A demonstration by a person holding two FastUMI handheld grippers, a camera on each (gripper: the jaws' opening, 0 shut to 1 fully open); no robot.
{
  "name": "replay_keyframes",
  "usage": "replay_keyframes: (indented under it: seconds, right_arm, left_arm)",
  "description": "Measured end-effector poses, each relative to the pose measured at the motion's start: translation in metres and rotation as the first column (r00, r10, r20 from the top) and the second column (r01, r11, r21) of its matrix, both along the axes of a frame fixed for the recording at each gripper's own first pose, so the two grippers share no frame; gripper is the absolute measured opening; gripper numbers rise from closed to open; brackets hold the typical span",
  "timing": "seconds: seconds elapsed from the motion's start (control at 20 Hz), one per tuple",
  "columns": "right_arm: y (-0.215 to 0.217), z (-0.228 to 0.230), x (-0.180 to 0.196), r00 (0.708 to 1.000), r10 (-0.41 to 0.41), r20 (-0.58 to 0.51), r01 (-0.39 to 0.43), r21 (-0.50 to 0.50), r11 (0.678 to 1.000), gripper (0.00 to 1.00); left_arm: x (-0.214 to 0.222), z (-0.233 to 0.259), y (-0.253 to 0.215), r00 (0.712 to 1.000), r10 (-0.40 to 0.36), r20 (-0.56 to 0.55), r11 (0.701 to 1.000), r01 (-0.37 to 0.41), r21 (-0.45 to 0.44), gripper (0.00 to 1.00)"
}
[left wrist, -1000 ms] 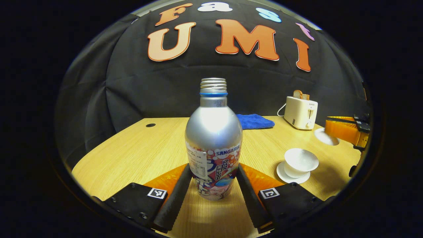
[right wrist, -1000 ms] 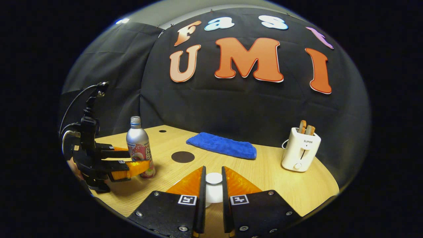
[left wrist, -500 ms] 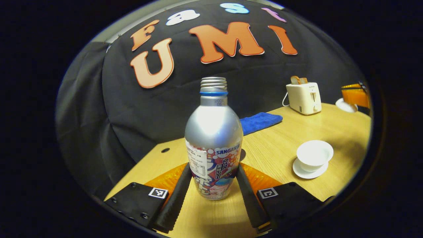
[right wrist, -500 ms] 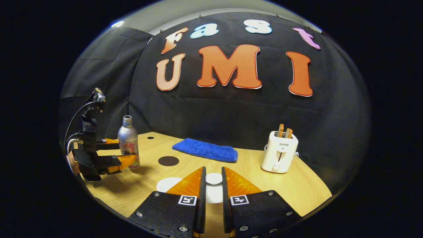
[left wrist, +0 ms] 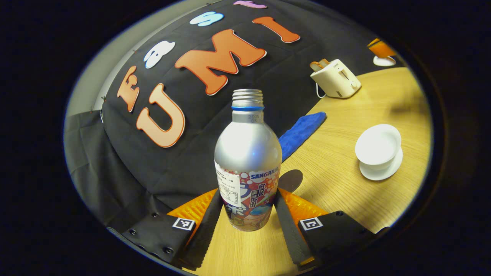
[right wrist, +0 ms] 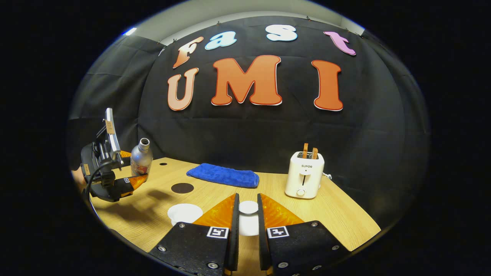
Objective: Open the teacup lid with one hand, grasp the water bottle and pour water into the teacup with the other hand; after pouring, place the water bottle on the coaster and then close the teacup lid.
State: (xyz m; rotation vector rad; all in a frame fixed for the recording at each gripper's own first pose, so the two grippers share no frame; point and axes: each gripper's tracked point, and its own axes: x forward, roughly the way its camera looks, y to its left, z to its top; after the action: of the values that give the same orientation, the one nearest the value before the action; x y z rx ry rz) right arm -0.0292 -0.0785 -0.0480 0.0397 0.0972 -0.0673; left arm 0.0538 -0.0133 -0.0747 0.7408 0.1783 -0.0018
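between the two fingers at the bottom of the left gripper view: water bottle, silver body, printed label, uncapped threaded neck with a blue ring; left claw pinches it low on the label, one finger pressed to each side. horizon in this view is strongly slanted, the desk rising toward the right, so claw and bottle are rolled over to one side. in the right gripper view the same left claw sits at far left, raised off the desk with its shadow below it, the bottle leaning with its neck toward the centre of the desk; cables and a mount stand up behind it. teacup, white, uncovered, rests on a white saucer on the desk, right of the bottle in the left gripper view and well apart from it; whether it holds water cannot be told. in the right gripper view the teacup lies just left of the near fingers. right claw points level across the desk, fingers nearly together, gripping the white teacup lid by its knob. coaster, dark and round, lies flat on the desk between the bottle and the teacup. blue cloth, folded, near the back wall. white toaster with two slices standing in it, at the right.
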Motion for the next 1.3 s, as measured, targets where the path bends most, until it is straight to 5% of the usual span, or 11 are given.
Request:
replay_keyframes:
  seconds: [0.25, 0.55, 1.15, 1.3]
  right_arm:
    - [-0.008, -0.002, -0.005, 1.0, -0.015, 0.003, 0.015, 0.01, 1.0, 0.22]
    - [-0.013, -0.001, -0.014, 1.0, -0.017, 0.012, 0.017, 0.005, 1.0, 0.22]
    - [-0.015, -0.004, -0.023, 1.0, -0.016, 0.002, 0.016, 0.002, 1.0, 0.22]
    - [-0.014, -0.004, -0.025, 1.0, -0.009, -0.002, 0.009, -0.009, 1.0, 0.22]
  left_arm:
    - [0.001, -0.006, -0.008, 0.999, -0.037, 0.0, 0.981, 0.036, 0.189, 0.81]
    - [0.001, -0.007, -0.012, 0.997, -0.08, -0.006, 0.925, 0.076, 0.372, 0.84]
    - [-0.006, 0.004, -0.022, 0.989, -0.146, 0.017, 0.776, 0.104, 0.622, 0.87]
    - [-0.006, 0.01, -0.023, 0.987, -0.157, 0.019, 0.736, 0.104, 0.669, 0.81]
